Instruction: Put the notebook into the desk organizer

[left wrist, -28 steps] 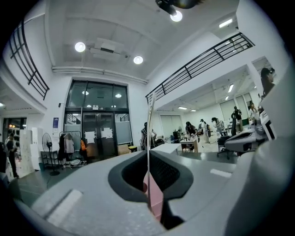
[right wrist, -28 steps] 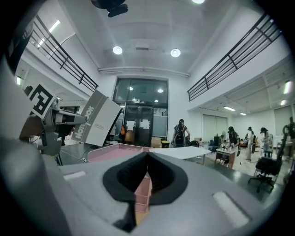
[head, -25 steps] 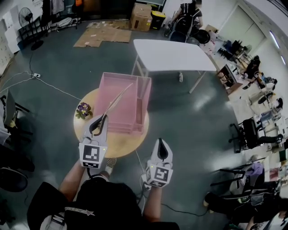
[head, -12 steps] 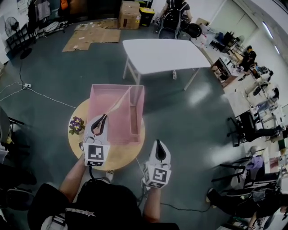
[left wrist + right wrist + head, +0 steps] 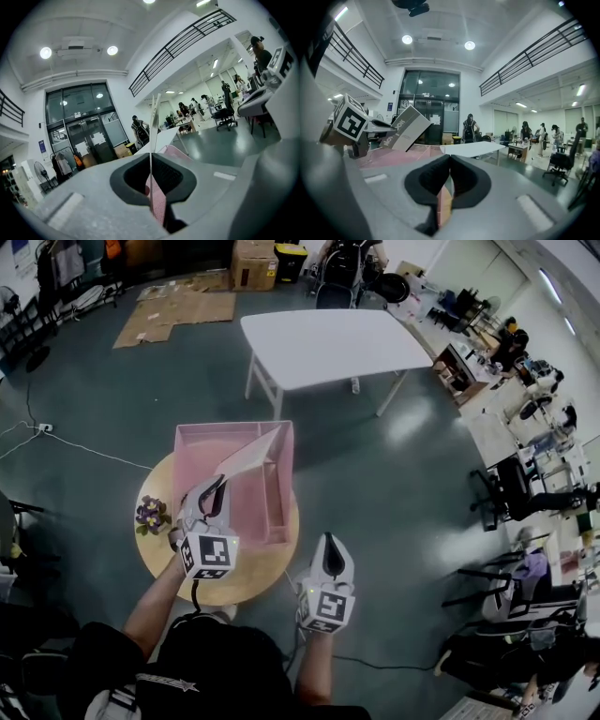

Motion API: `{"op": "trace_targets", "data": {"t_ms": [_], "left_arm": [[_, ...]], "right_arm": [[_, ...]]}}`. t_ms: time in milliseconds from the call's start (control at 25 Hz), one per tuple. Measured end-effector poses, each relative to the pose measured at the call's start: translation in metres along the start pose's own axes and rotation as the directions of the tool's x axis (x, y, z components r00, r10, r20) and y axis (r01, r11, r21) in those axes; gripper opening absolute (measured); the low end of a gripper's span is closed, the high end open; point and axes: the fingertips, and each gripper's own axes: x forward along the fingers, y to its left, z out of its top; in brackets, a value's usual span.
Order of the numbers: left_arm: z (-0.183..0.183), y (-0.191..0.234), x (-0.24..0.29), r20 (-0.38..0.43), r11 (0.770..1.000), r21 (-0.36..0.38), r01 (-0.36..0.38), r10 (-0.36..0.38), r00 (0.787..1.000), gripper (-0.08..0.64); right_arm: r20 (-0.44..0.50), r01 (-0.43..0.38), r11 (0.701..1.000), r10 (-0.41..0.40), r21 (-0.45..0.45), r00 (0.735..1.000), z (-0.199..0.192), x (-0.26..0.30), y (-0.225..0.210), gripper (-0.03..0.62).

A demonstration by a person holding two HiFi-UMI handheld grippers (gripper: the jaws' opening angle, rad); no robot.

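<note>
My left gripper [image 5: 215, 487] is shut on the lower edge of a thin notebook [image 5: 251, 452], which slants up and to the right over the pink desk organizer [image 5: 202, 437] on the round wooden table [image 5: 246, 570]. In the left gripper view the notebook [image 5: 151, 126] stands edge-on between the closed pads, with the organizer [image 5: 172, 151] behind it. My right gripper [image 5: 330, 542] hangs off the table's right edge, shut and empty. In the right gripper view the tilted notebook [image 5: 410, 127] and the left gripper's marker cube [image 5: 349, 121] are over the organizer [image 5: 393, 157].
A small pot of purple flowers [image 5: 150, 515] sits on the round table's left side. A white table [image 5: 328, 343] stands beyond the organizer. Flattened cardboard [image 5: 178, 315] lies on the floor at the back left. Chairs and desks with people [image 5: 525, 381] line the right.
The notebook has turned from nearly edge-on to showing its cover, still over the organizer in my left gripper. The right gripper has hardly moved.
</note>
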Motion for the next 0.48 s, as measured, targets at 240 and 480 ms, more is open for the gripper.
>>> {"op": "trace_targets", "data": {"t_ms": [240, 480], "left_arm": [[-0.014, -0.017, 0.026, -0.046, 0.996, 0.069, 0.047, -0.044, 0.998, 0.017], [-0.018, -0.036, 0.042, -0.038, 0.986, 0.125, 0.106, -0.102, 0.994, 0.017]], "right_arm": [[-0.017, 0.038, 0.999, -0.038, 0.004, 0.999, -0.006, 0.007, -0.005, 0.006], [-0.042, 0.072, 0.997, -0.071, 0.019, 0.997, -0.017, 0.012, -0.011, 0.006]]}}
